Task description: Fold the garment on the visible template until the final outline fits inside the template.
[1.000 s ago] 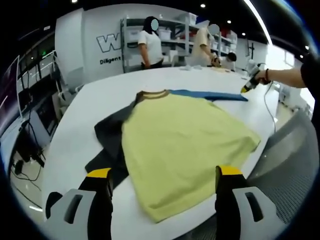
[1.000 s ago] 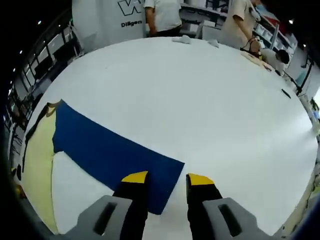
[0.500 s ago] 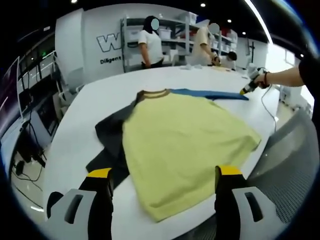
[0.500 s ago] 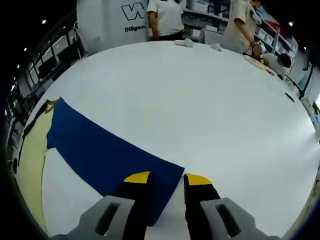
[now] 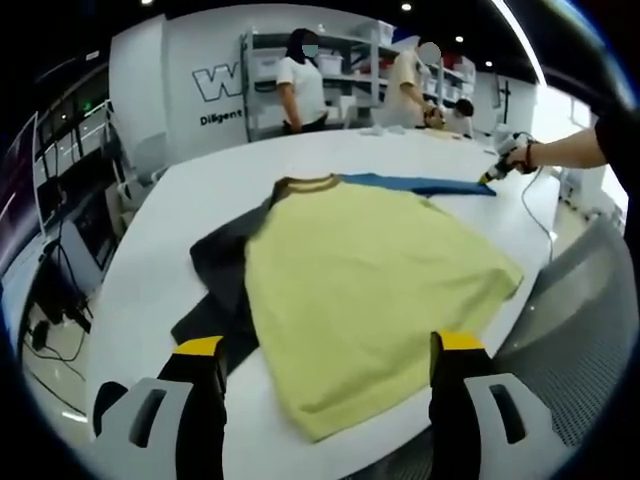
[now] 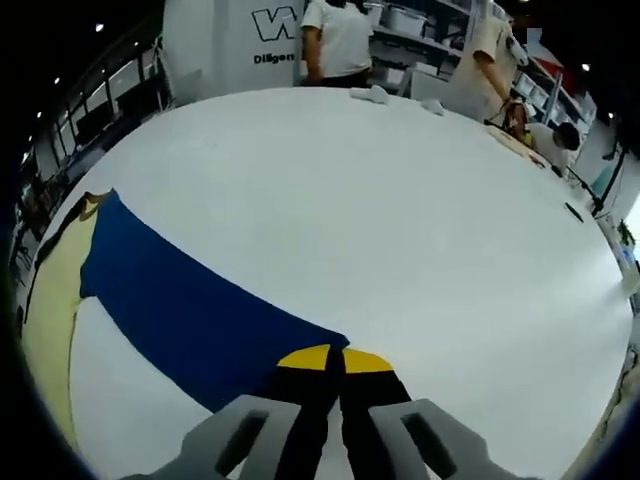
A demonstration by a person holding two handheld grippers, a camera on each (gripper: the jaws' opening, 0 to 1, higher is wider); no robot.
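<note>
A yellow T-shirt with a brown collar lies flat on the white table. Its long blue sleeve stretches away to the right. A dark grey piece sticks out from under the shirt's left side; I cannot tell whether it is a sleeve or the template. My left gripper stands open over the shirt's near hem, touching nothing. My right gripper, held by a person's hand, is at the far tip of the sleeve. In the right gripper view the right gripper is shut on the end of the blue sleeve.
Two people stand by shelves behind the table. Small white items lie near the table's far edge. A cable hangs off the right edge, where grey floor begins. Bare tabletop spreads beyond the sleeve.
My right gripper's jaws, open around the sleeve's end one second ago, have shut on it. The left gripper and the shirt have not moved.
</note>
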